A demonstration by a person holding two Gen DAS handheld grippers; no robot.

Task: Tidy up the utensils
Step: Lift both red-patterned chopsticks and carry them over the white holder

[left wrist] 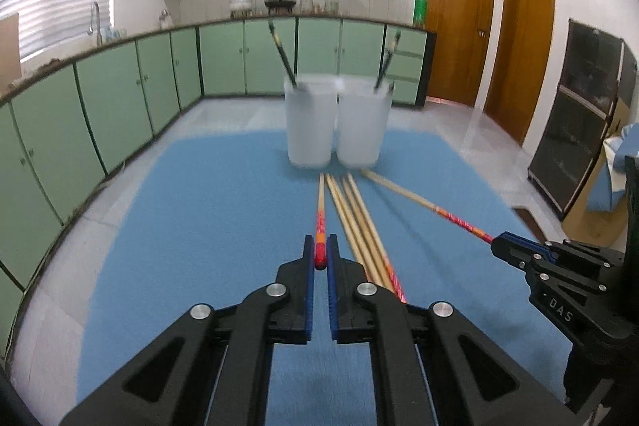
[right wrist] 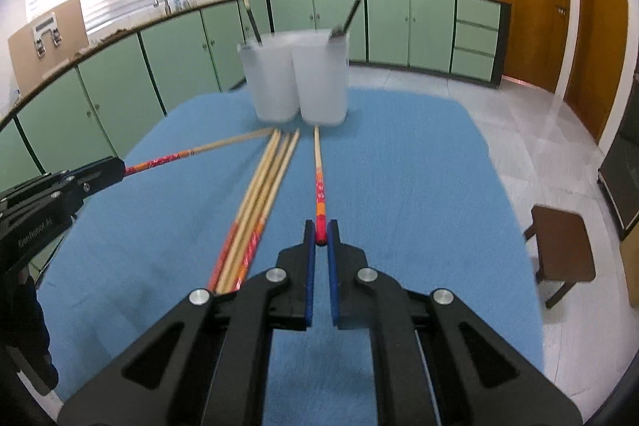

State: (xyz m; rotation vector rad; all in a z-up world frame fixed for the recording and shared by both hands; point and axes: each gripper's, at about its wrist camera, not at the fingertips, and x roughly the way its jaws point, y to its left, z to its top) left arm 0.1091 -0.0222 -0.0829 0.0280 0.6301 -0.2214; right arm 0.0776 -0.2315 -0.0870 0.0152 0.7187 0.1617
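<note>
Two frosted plastic cups [left wrist: 309, 122] [left wrist: 361, 122] stand side by side at the far end of the blue mat [left wrist: 199, 226], each with a dark chopstick leaning in it. My left gripper [left wrist: 319, 246] is shut on the red end of a wooden chopstick [left wrist: 320, 210] that is lifted off the mat and points at the cups. My right gripper [right wrist: 320, 230] is shut on the red end of a second chopstick [right wrist: 317, 166], also raised. Each gripper shows at the edge of the other's view. Between them several chopsticks [right wrist: 265, 186] lie bundled on the mat.
Green cabinets under a counter run along the left and the back. A brown stool [right wrist: 559, 250] stands off the mat's right side. Wooden doors and a dark cabinet [left wrist: 579, 122] are on the right. A gloved hand [right wrist: 28, 326] holds the left gripper.
</note>
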